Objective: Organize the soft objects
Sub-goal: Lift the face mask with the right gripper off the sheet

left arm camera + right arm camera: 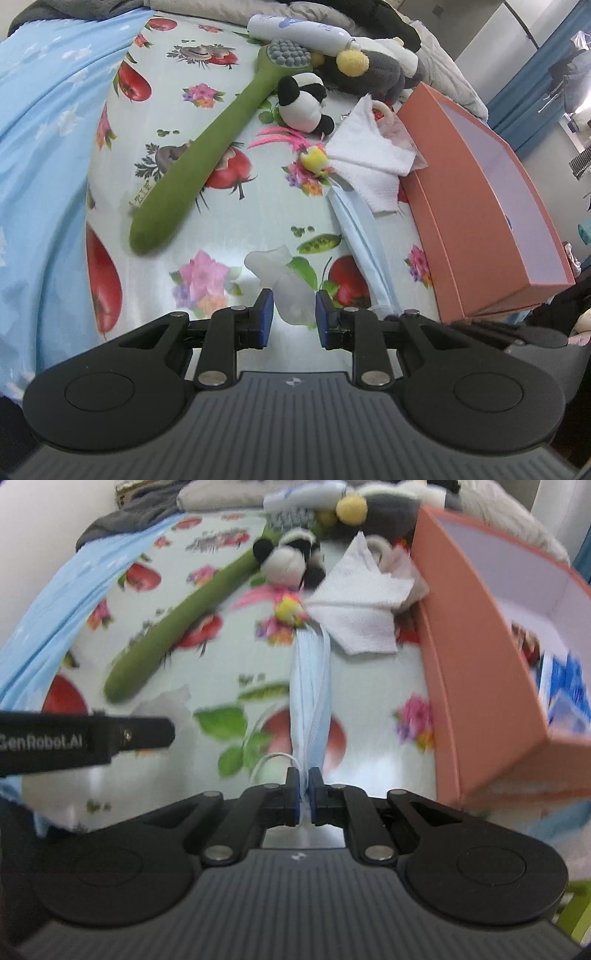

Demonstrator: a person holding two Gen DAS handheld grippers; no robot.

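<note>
- Salmon-pink box (476,686) stands open just right of the cloth; a swing too low could catch its wall.
- Blue face mask (310,686) hangs pinched in the right gripper (303,794); its ear loop may snag.
- Translucent white piece (291,295) sits clamped between the left gripper (294,314) pads; being limp, it might slip.

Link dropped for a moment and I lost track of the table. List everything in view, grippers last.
Face mask: 1, pale blue, folded lengthwise mid-table, near end in right gripper.
Translucent soft piece: 1, whitish, between left gripper's pads.
Massage stick: 1, green, grey nubbed head, diagonal.
Panda plush: 1, black-white, beside stick.
Grey plush: 1, yellow pompom, far edge.
Bottle: 1, white, lying at far edge.
Feather toy: 1, pink-yellow.
Paper towel: 1, white, against box.
Box: 1, salmon, open, right.
Tablecloth: 1, fruit print.
Left gripper: holding piece.
Right gripper: shut on mask.
</note>
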